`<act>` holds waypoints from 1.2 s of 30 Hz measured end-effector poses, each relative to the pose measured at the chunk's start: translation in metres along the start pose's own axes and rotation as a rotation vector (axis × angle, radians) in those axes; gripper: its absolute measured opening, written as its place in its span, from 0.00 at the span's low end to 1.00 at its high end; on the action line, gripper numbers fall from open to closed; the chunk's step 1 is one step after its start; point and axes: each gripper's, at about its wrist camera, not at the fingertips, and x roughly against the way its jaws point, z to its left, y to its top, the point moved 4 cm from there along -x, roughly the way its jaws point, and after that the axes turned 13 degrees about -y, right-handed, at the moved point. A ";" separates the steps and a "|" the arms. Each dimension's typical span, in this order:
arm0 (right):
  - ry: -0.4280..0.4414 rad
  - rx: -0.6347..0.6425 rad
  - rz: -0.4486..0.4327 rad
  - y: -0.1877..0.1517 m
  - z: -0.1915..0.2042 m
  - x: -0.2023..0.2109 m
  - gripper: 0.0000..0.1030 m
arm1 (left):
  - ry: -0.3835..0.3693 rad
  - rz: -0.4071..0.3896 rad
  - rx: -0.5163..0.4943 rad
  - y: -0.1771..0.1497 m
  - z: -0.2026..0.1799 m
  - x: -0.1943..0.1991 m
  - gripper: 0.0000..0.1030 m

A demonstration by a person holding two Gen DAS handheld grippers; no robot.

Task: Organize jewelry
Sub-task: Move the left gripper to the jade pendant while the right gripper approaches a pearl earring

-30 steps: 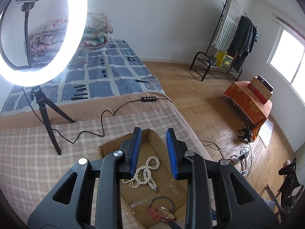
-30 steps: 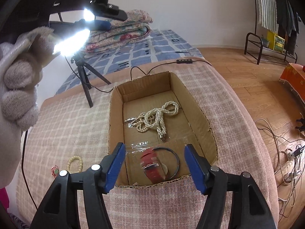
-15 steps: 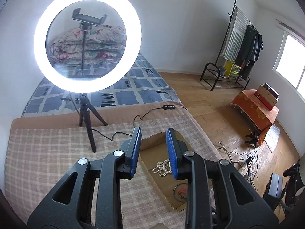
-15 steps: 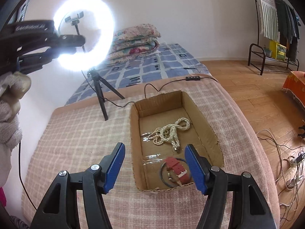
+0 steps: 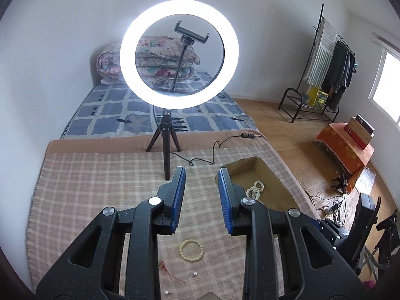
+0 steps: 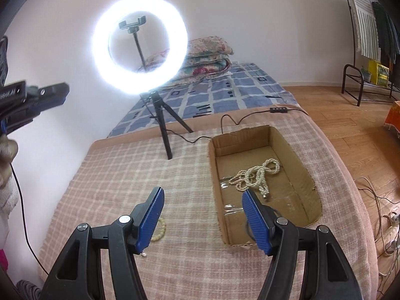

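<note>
The open brown cardboard box (image 6: 265, 172) serves as landmark on the pink-and-cream checked blanket (image 6: 130, 175). Far to its left, at the edge of the right wrist view, the black left gripper (image 5: 201, 195) shows some white lettering on its side, too blurred to read; in its own view its blue-padded jaws stand a little apart with nothing between them. Left of the box on the blanket lies a round bracelet of pale cream beads (image 5: 191, 250), with a small red thread piece (image 5: 165, 268) and tiny pearl-like studs (image 5: 194, 274) just beside it. Behind the box to its left stands a lit white ring lamp on a black tripod (image 6: 140, 43). The right gripper (image 6: 203, 212) hovers over the box's near left wall, jaws spread wide and empty. Inside the box, a tangled white pearl necklace (image 6: 257, 175) rests on the floor near the middle; a dark ring is partly hidden behind the right finger.
</note>
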 end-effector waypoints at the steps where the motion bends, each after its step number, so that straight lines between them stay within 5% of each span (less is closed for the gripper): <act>1: 0.009 0.004 0.004 -0.002 0.004 0.000 0.65 | 0.002 -0.003 0.007 -0.005 0.005 0.005 0.25; 14: 0.081 0.154 0.072 -0.039 0.058 -0.012 0.62 | 0.032 0.072 0.108 -0.107 0.069 0.028 0.25; 36: 0.093 0.199 0.291 -0.083 0.089 -0.097 0.57 | -0.011 0.355 0.142 -0.204 0.104 -0.048 0.25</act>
